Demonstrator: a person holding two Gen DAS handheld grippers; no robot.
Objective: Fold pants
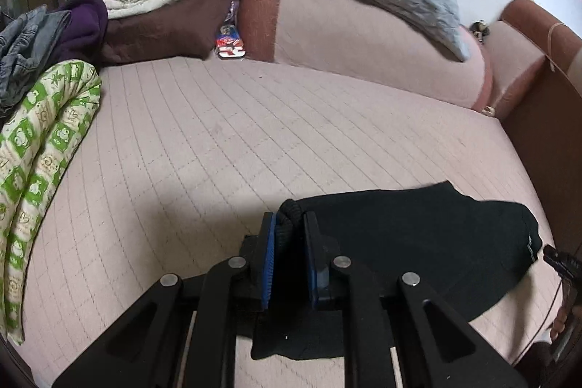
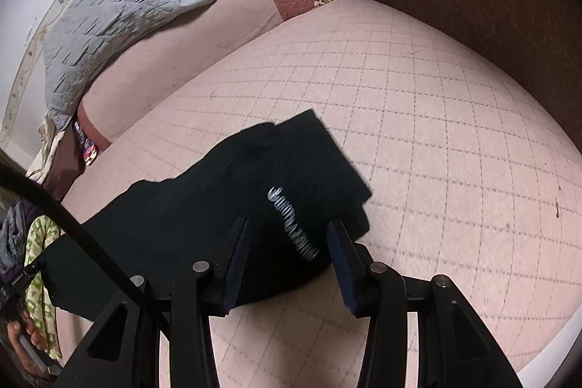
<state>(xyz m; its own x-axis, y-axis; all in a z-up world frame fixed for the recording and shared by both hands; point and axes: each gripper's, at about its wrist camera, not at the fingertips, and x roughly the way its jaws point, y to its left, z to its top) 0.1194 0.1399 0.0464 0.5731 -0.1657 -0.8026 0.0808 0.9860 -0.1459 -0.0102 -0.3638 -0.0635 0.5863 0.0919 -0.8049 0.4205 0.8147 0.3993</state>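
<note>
Left wrist view: left claw (image 1: 290, 224) pinches pants (image 1: 418, 228) edge, prob. waistband; right claw (image 2: 287, 239) spread. Pull edge across w/o bunching.

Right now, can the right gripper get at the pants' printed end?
Probably yes. The right gripper is open, hovering over the printed end of the pants, nothing between. The left gripper is shut on the ribbed edge at the far end, out of the way.
</note>
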